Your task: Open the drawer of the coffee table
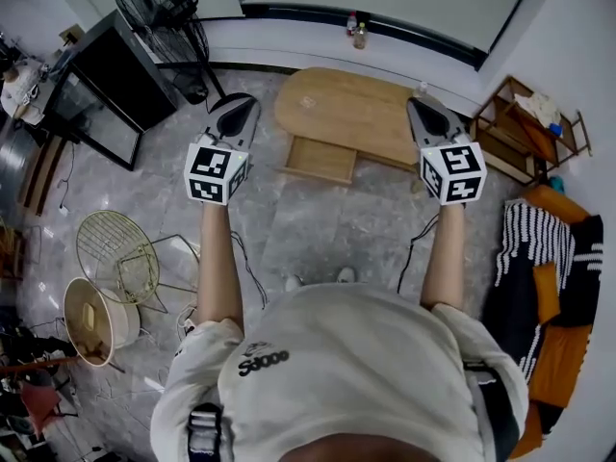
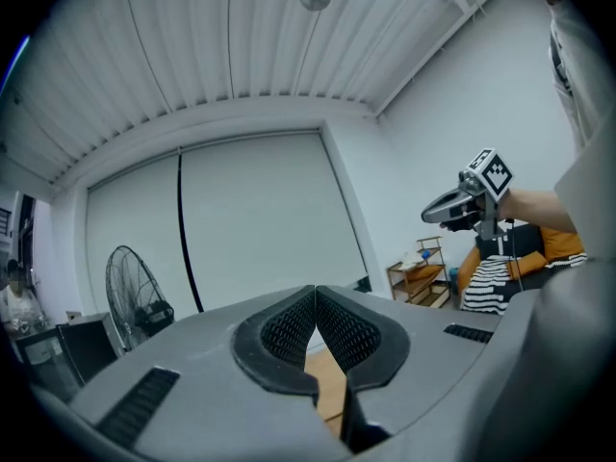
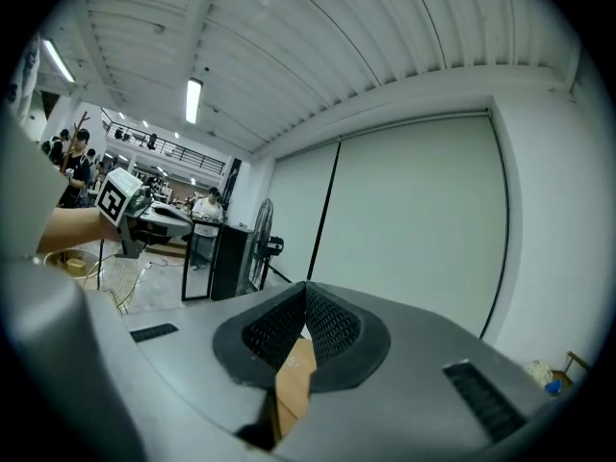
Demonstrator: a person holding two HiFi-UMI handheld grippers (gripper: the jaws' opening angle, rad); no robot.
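The drawer (image 1: 318, 159) already juts out from the near edge of the low oval wooden desk (image 1: 361, 109) (the coffee table of the task), its pale front pushed toward the person and a strip of its inside showing, so the opening itself looks done as far as the head view tells; whether it is out to its full travel cannot be judged from this height. The left tongs (image 1: 241, 106) and the right tongs (image 1: 423, 109) are both held up in the air on either side of the desk, well apart from the drawer and touching nothing. In each gripper view the two ribbed pads meet at their tips with nothing caught between them, only the wood of the desk showing through the gap below. What remains seems little more than lowering the arms and ending.
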